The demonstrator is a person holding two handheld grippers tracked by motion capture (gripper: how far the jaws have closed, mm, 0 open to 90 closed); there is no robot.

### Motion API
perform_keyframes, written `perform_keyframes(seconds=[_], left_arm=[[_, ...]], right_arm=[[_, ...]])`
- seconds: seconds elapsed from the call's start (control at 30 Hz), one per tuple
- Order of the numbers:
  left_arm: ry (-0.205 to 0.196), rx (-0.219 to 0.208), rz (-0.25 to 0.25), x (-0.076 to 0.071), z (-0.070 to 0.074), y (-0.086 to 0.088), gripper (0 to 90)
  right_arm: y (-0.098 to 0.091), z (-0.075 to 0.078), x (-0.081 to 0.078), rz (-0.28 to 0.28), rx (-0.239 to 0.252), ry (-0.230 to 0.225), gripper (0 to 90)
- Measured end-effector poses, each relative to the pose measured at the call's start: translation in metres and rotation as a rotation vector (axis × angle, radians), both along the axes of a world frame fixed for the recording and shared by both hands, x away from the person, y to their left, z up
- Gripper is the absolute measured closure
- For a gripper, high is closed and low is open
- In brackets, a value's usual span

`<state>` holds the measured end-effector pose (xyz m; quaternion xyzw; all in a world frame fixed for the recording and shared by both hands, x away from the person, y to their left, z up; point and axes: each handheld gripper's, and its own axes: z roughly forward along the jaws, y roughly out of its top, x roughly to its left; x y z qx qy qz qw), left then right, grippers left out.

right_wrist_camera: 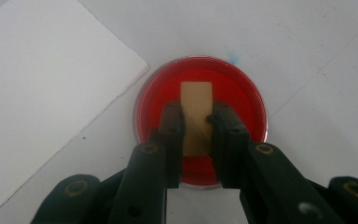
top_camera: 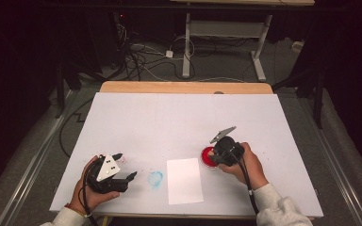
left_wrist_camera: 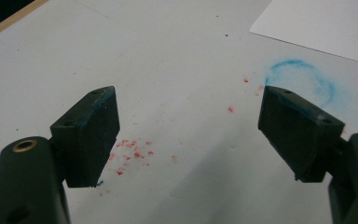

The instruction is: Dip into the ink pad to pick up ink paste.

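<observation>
A round dish of red ink [right_wrist_camera: 242,88] lies on the white table just right of a blank sheet of paper [right_wrist_camera: 42,84]. My right gripper [right_wrist_camera: 196,122] is shut on a small tan block [right_wrist_camera: 196,100], which it holds upright over the middle of the dish. From above, the right gripper [top_camera: 215,155] covers most of the dish [top_camera: 205,159]. My left gripper [top_camera: 126,165] rests near the front left, open and holding nothing. Between its jaws [left_wrist_camera: 189,126] lie red specks [left_wrist_camera: 133,154]. A faint blue ring mark [left_wrist_camera: 303,77] sits beyond its right jaw.
The paper sheet [top_camera: 184,180] lies at front centre, between the blue ring [top_camera: 155,178] and the dish. The white table cover [top_camera: 179,113] stretches bare to a wooden far edge [top_camera: 184,87]. Beyond are cables and a desk frame on the floor.
</observation>
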<state>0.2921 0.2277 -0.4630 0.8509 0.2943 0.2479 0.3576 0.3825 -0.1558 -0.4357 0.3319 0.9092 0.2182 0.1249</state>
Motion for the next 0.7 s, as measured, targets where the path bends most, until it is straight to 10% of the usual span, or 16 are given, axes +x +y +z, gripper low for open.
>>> perform_keyframes(seconds=[0.7], left_arm=[[0.006,0.019,0.008,0.0016,-0.0006,-0.0027,19.7]], right_arm=[[0.0019,-0.0017,-0.0021,0.005,-0.018,-0.019,76.2]])
